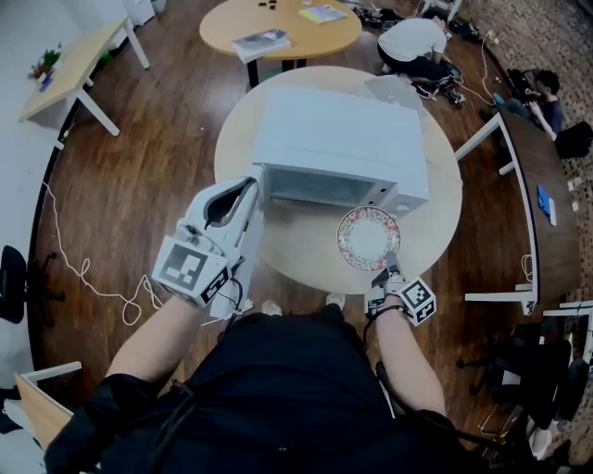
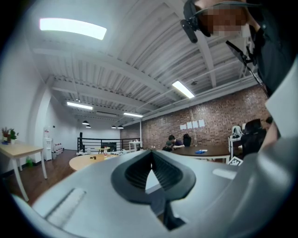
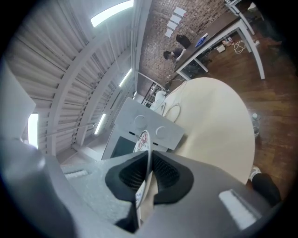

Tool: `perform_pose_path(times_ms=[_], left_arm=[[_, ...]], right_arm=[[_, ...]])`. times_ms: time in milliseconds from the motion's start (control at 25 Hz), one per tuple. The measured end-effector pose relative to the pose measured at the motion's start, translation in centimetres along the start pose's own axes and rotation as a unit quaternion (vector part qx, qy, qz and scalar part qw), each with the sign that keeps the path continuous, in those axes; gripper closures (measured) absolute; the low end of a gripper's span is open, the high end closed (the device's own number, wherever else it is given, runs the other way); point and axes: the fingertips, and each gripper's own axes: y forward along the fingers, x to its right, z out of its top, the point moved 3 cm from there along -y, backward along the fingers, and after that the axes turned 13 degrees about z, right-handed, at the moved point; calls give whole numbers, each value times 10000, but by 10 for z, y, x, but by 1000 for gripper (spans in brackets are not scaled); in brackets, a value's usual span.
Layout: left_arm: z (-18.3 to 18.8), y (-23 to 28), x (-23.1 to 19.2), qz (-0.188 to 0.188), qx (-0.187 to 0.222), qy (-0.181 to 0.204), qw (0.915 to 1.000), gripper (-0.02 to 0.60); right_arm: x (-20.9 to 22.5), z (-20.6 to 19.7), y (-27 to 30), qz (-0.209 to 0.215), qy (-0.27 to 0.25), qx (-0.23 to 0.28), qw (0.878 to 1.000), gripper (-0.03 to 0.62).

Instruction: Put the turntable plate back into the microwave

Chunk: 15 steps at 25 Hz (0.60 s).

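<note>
A white microwave (image 1: 343, 148) stands on the round beige table (image 1: 296, 245), its front facing me. The turntable plate (image 1: 368, 238), white with a patterned rim, hovers over the table just before the microwave's right front. My right gripper (image 1: 390, 264) is shut on the plate's near rim. In the right gripper view the plate (image 3: 143, 139) runs edge-on between the pads, with the gripper (image 3: 149, 162) pointing at the microwave (image 3: 144, 123). My left gripper (image 1: 248, 190) hangs by the microwave's left front corner. Its jaws (image 2: 150, 155) meet at the tips, with nothing seen between them.
A second round table (image 1: 278, 28) with books stands behind. A person crouches on the floor (image 1: 412, 42) at the back right, and another sits at a long desk (image 1: 547, 93). A cable (image 1: 83, 273) trails on the wooden floor at the left.
</note>
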Motion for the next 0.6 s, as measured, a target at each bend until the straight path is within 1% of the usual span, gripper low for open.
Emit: perform_pose_path(times_ms=[320,600], left_arm=[[-2,-8,-8,135,19,-40,9999,577],[-4,-19,-15,290,4,-107,9995,577]], right_arm=[[-14,-16,23,182,-22,-284,9994,576],[-21,-30,41,300,67,-446,9985,576]])
